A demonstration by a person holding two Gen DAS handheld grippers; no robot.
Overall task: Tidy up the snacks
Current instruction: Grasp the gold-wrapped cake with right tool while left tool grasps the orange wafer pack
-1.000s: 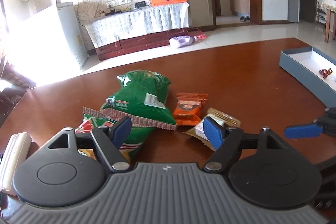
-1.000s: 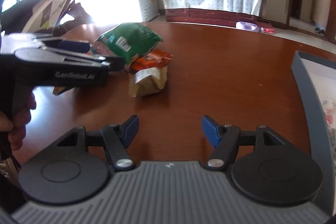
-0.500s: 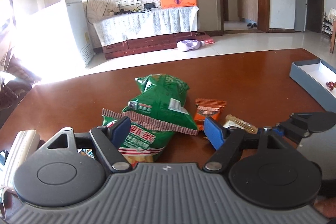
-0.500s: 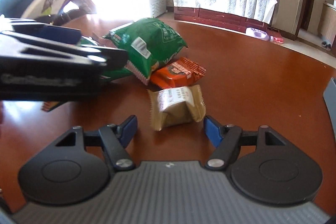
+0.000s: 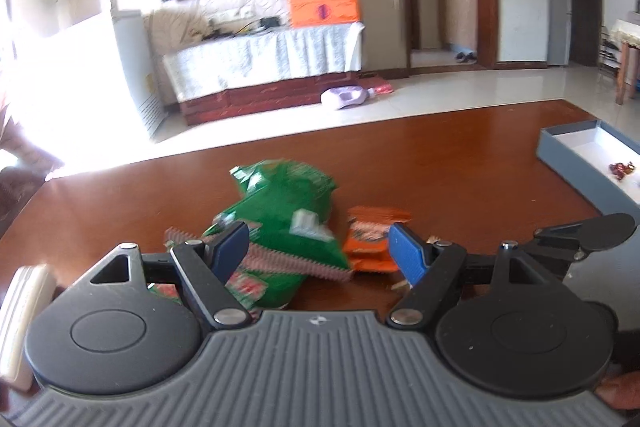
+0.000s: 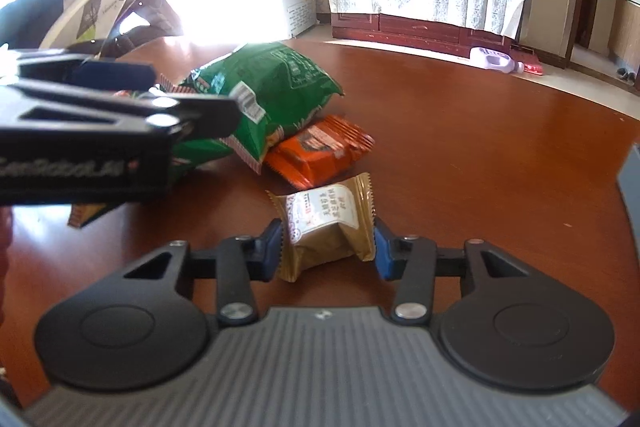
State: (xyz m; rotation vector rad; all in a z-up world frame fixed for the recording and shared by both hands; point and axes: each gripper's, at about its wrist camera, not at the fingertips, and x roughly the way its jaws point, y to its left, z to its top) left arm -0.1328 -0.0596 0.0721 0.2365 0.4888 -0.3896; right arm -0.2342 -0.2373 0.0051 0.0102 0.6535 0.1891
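Tan snack pkt [image 6: 326,227] betw. closing R tongs [image 6: 327,247]

On the table [image 6: 480,147] the snacks lie in a cluster. The big chip bag [image 6: 264,87] sits farthest back and overlaps a second bag [image 5: 248,283] beneath its near-left end. The biscuit pack [image 6: 320,155] lies just right of the chip bag, tucked partly under its edge. The small wrapped cake [image 6: 328,227] lies in front of the biscuit pack, between the fingers of the right gripper [image 6: 326,247], whose jaws are closing on it; the pads seem to touch its sides. The left gripper [image 5: 318,251] stands left of that, before the bags. Well to the right sits an open box [image 5: 576,155] with a candy [image 5: 622,169] in it.
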